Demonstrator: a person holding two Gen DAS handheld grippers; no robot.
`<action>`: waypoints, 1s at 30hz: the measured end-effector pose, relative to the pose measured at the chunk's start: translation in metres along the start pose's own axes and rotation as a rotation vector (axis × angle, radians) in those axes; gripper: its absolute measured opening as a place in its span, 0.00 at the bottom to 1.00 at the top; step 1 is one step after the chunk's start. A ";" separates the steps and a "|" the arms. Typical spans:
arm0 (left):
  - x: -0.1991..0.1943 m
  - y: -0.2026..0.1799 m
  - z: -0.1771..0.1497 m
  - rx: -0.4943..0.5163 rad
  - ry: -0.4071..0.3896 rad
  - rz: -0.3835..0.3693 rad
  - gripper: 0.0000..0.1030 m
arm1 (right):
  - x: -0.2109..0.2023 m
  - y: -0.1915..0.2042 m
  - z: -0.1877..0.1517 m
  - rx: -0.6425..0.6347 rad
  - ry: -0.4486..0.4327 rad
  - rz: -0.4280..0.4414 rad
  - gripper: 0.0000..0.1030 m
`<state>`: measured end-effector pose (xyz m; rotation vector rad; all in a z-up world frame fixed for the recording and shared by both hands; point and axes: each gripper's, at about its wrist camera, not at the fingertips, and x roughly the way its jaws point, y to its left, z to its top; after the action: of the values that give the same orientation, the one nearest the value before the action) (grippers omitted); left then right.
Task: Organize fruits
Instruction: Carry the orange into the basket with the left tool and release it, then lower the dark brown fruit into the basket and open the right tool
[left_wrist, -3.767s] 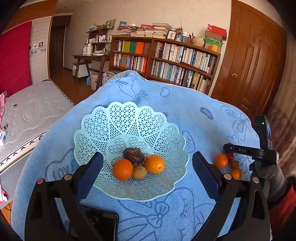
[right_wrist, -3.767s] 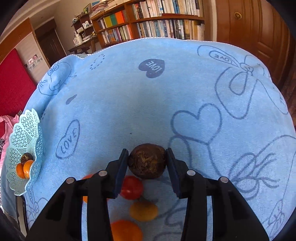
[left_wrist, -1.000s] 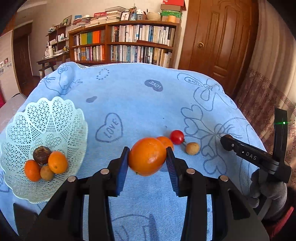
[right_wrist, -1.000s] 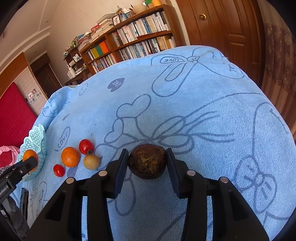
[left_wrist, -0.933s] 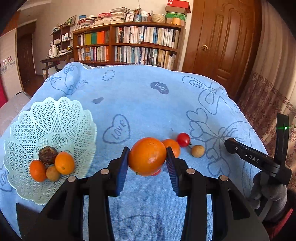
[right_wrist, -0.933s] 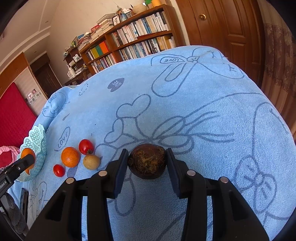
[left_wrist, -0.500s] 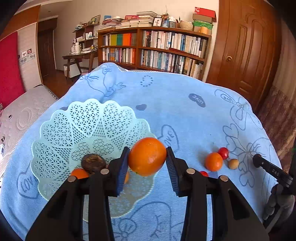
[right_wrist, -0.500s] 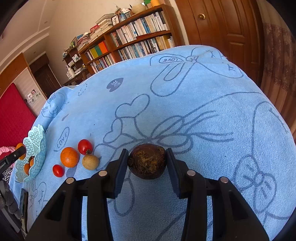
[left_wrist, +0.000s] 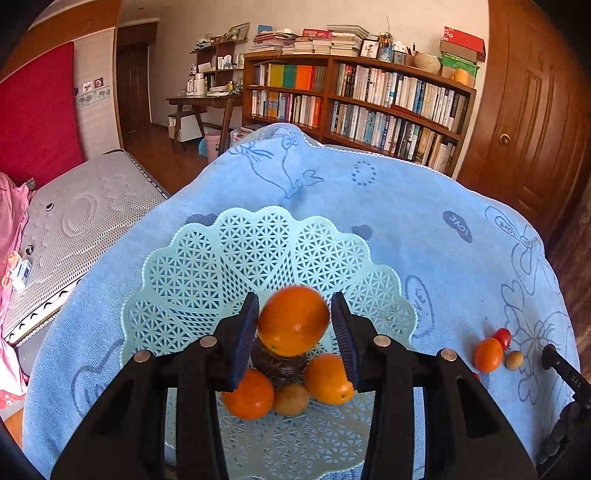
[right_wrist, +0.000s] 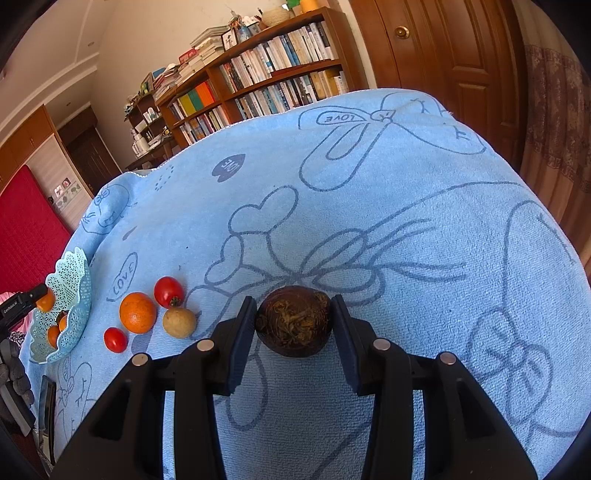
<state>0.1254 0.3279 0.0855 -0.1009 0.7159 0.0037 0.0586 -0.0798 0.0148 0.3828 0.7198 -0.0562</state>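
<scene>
Where the left gripper (left_wrist: 293, 326) hangs over the pale green lattice basket (left_wrist: 207, 280), its pads sit apart from the large orange (left_wrist: 293, 321) between them, which looks blurred; whether it is gripped cannot be told. Behind that orange a dark brown fruit (left_wrist: 280, 363) in the basket is mostly hidden. Two more oranges (left_wrist: 248, 394) and a small tan fruit (left_wrist: 291, 398) lie beside it, partly cut off by the gripper's fingers (left_wrist: 243, 339). The right gripper (right_wrist: 294, 325) is clamped on a dark, wrinkled round fruit (right_wrist: 294, 325) just above the blue towel (right_wrist: 369, 206) covering the tabletop. To its left lie a loose orange (right_wrist: 137, 312), two red tomatoes (right_wrist: 168, 291) and a tan fruit (right_wrist: 179, 322), near the basket.
</scene>
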 end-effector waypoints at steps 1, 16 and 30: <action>-0.001 0.003 0.001 -0.010 -0.006 0.006 0.53 | 0.000 0.000 0.000 0.000 0.000 0.000 0.41; -0.038 0.031 -0.010 -0.090 -0.066 0.016 0.81 | -0.005 0.000 -0.001 0.000 -0.029 0.020 0.41; -0.056 0.062 -0.014 -0.139 -0.105 0.015 0.90 | -0.015 0.078 0.010 -0.097 -0.005 0.151 0.41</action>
<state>0.0713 0.3899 0.1057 -0.2268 0.6108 0.0725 0.0676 -0.0119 0.0566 0.3432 0.6841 0.1198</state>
